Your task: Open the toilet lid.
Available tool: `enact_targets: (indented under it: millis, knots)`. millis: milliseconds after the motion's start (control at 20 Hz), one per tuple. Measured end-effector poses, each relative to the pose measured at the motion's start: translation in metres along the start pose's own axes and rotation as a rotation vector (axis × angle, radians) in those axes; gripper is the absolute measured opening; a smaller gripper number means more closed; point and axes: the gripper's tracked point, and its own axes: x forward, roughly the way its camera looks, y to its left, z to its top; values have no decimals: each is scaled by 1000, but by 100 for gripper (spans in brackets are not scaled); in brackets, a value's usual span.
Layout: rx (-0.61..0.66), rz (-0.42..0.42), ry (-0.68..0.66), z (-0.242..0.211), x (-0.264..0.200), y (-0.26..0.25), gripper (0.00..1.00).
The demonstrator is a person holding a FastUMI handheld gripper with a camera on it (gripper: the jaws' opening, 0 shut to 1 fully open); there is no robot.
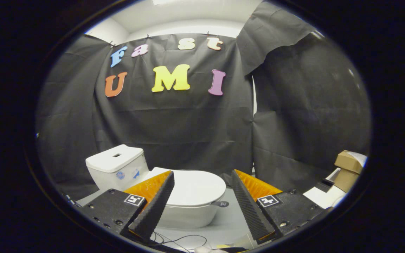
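A small white toilet [188, 211] stands on a pale grey surface before the black cloth wall. Its lid [197, 188] lies flat and closed over the bowl, with a small dark tab [221, 203] sticking out at the lid's front rim. The white tank [116, 168] rises behind and to the left of the lid. My gripper [202, 186] is open, its two ribbed black and orange fingers [156, 203] spread wide. The left finger overlaps the lid's left side in view. The right finger stands to the right of the bowl. Nothing is between them but the lid beyond.
Cardboard boxes [348, 170] and white flat items [323, 196] are stacked to the right of the toilet. Thin black cables [181, 240] lie on the grey surface just in front of the bowl, under the fingers. Black cloth encloses the space behind and to both sides.
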Motion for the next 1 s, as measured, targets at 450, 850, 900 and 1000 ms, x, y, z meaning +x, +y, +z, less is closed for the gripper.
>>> enact_targets:
  millis: [450,850,900,1000]
  knots:
    - [30,44,-32,43,52,-12,100]
    - [158,70,0,48,125,-53,100]
    - [184,86,28,39,134,-57,100]
    - [252,103,79,23,155,-69,100]
